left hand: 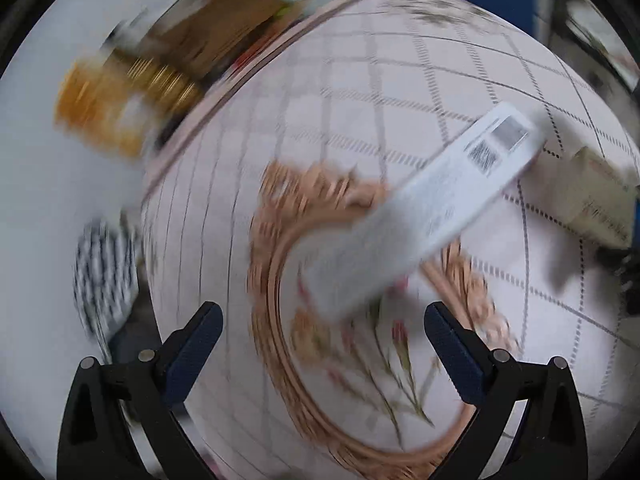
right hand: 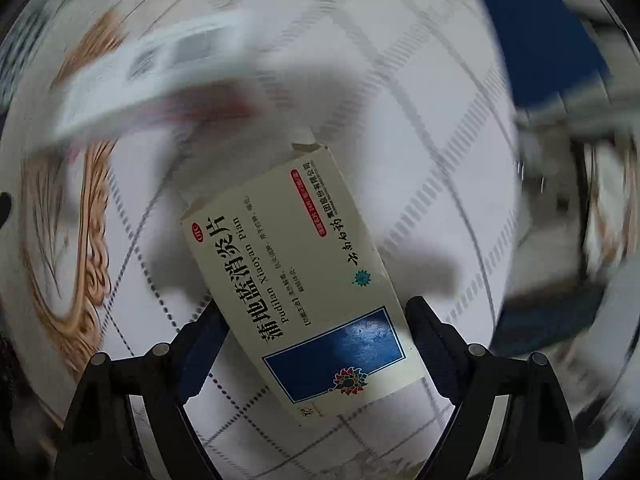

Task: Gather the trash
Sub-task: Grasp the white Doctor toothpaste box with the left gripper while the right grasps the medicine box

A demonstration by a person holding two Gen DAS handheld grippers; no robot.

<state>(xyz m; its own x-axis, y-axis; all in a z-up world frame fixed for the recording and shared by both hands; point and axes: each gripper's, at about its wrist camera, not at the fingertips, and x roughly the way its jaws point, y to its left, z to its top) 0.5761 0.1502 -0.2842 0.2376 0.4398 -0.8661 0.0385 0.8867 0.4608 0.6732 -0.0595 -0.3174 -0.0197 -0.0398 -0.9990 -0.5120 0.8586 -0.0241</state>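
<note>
while clamped in right gripper (right hand: 316,320), medicine box (right hand: 304,284) tilts.

Cream medicine box (right hand: 308,280) clamped; white box (left hand: 420,208) blurred.

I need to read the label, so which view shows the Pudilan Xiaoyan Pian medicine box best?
The right wrist view: the Pudilan Xiaoyan Pian medicine box fills the centre, sharp, printed face up, held between the right gripper fingers. The left wrist view shows it only at the right edge, small and blurred, with its text unreadable.
</note>
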